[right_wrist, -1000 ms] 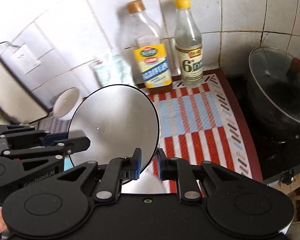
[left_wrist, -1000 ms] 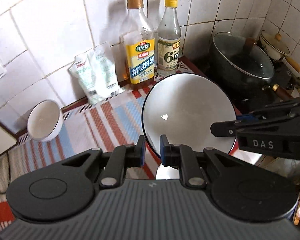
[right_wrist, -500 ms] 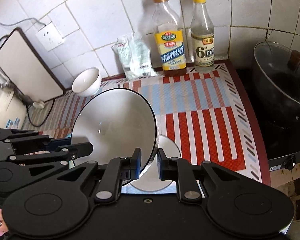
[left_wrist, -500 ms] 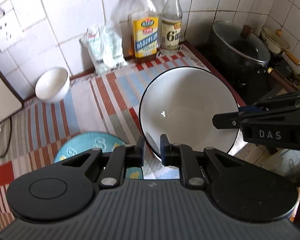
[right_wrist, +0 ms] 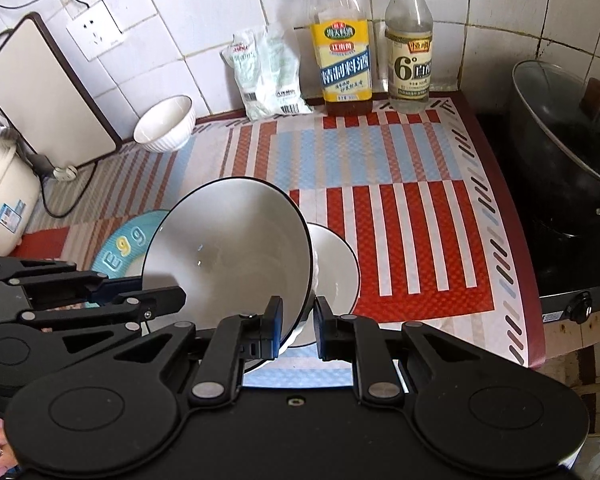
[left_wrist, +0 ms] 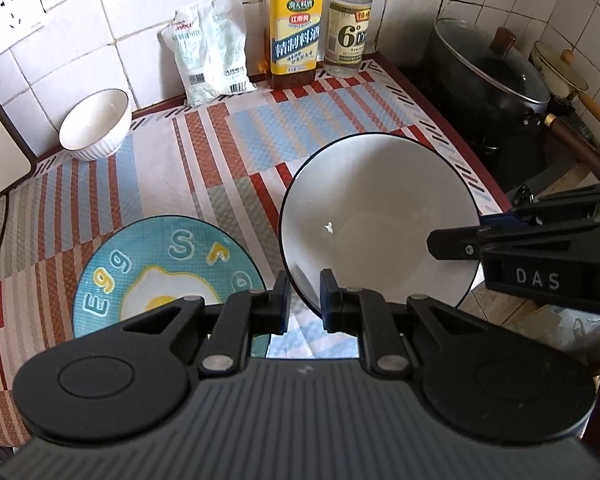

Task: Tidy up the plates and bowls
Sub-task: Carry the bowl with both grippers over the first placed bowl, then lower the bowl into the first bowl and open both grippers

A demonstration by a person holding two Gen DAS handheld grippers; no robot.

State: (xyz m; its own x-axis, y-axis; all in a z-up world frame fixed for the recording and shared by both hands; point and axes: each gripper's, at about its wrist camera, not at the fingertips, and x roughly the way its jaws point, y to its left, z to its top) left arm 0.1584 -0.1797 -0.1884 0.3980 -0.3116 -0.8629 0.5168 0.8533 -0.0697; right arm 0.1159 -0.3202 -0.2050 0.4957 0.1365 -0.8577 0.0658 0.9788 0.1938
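Kitchen counter covered by a striped mat (left_wrist: 204, 168) in red, blue and white blocks, white tiled wall (left_wrist: 112, 12) behind with a wall socket (left_wrist: 12, 12) at upper left. Both grippers clamp the rim of one big white bowl (left_wrist: 376, 220) with a dark edge: left gripper (left_wrist: 305, 300) pinches its near rim, right gripper (right_wrist: 297, 326) pinches the opposite side, jaws clenched on it. Bowl is held tilted above the mat, near the front edge of the counter. Under it in the right wrist view sits a second white bowl (right_wrist: 336, 264) on the mat. Left of that, a blue egg plate (left_wrist: 160, 264) lies flat on the mat. Small white ribbed bowl (left_wrist: 96, 126) stands at the back by the wall. Along the wall: a plastic bag (left_wrist: 208, 52), a yellow-label bottle (left_wrist: 296, 28), a clear bottle (left_wrist: 348, 28). Right of the counter a black pot (left_wrist: 488, 80) with glass lid on the stove, a small cream pan (left_wrist: 560, 68) behind it. Far left, a white board (right_wrist: 48, 92) leans on the wall, a white cooker (right_wrist: 4, 200) beside it.
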